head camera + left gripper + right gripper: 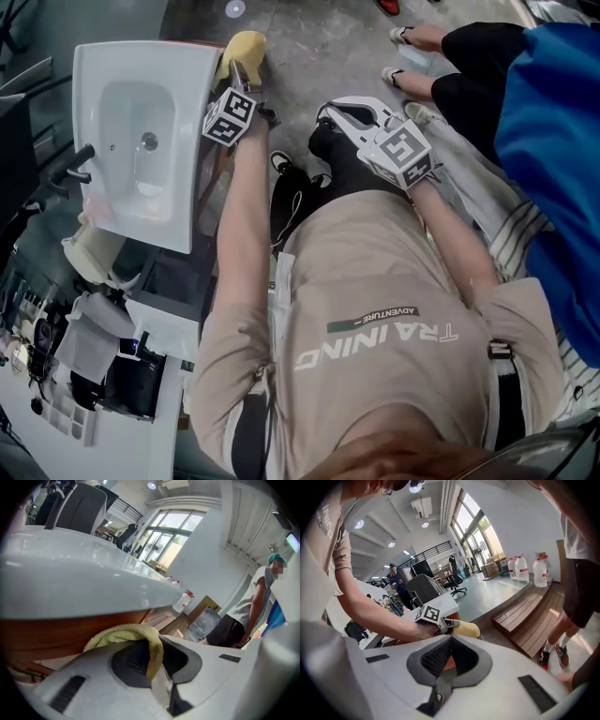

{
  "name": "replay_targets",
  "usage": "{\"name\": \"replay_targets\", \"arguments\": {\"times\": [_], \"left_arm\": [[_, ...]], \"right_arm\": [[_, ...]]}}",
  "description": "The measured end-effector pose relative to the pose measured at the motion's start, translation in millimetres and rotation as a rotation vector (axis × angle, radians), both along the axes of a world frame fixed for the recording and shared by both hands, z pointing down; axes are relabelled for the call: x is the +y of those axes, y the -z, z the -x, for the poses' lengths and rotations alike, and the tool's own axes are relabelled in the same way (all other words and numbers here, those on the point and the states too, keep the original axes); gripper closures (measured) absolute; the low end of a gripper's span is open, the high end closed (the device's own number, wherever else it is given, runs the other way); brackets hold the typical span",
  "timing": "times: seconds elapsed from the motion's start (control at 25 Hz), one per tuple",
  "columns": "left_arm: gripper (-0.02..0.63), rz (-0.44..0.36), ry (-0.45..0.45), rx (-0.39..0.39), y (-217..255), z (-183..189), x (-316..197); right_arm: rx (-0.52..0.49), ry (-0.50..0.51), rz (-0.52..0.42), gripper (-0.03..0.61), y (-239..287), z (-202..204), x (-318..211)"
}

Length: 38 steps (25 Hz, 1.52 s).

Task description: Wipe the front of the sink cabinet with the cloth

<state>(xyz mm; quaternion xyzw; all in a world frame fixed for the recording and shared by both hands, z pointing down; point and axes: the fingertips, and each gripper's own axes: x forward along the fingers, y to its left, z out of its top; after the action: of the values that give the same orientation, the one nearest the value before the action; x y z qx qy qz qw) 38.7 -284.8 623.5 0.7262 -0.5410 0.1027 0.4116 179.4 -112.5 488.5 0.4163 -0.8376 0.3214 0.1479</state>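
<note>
The sink (94,75) is a white basin on a brown wooden cabinet (47,634), and I stand over them, leaning toward the front. From my left claw's own view the cabinet front sits just under the sink's overhanging rim, very close. The yellow cloth (126,634) is at that top strip of wood, bunched at the corner of the sink. My left claw (154,663) is pinched on a fold of the cloth, with the rest spilling over one jaw. My right claw (451,639) is pressed together on nothing and hangs apart from the cabinet, over the floor.

I judge the wiping to be at the upper edge only. No streak or damp patch shows on the wood, so I cannot tell how much is done. The lower front looks left to do.
</note>
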Motion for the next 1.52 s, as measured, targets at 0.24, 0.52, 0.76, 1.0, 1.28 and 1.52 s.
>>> {"name": "replay_targets", "arguments": {"times": [0.24, 0.52, 0.76, 1.0, 1.28, 1.52], "left_arm": [[0.574, 0.064, -0.018, -0.003, -5, 25, 84], [0.574, 0.157, -0.018, -0.039, -18, 119, 187], [0.574, 0.248, 0.095, -0.129, -37, 249, 273], [0.574, 0.324, 0.188, -0.17, -60, 356, 341], [0.574, 0.373, 0.188, -0.186, -95, 419, 365], [0.574, 0.389, 0.15, -0.213, -128, 438, 361]], "right_arm": [[-0.023, 0.023, 0.007, 0.566, -4, 38, 18], [-0.033, 0.118, 0.038, 0.566, -9, 116, 57], [-0.045, 0.201, 0.062, 0.566, -18, 192, 100], [-0.07, 0.221, 0.078, 0.566, -33, 269, 137], [-0.076, 0.193, 0.114, 0.566, -56, 320, 168], [-0.071, 0.156, 0.141, 0.566, -73, 331, 180]]}}
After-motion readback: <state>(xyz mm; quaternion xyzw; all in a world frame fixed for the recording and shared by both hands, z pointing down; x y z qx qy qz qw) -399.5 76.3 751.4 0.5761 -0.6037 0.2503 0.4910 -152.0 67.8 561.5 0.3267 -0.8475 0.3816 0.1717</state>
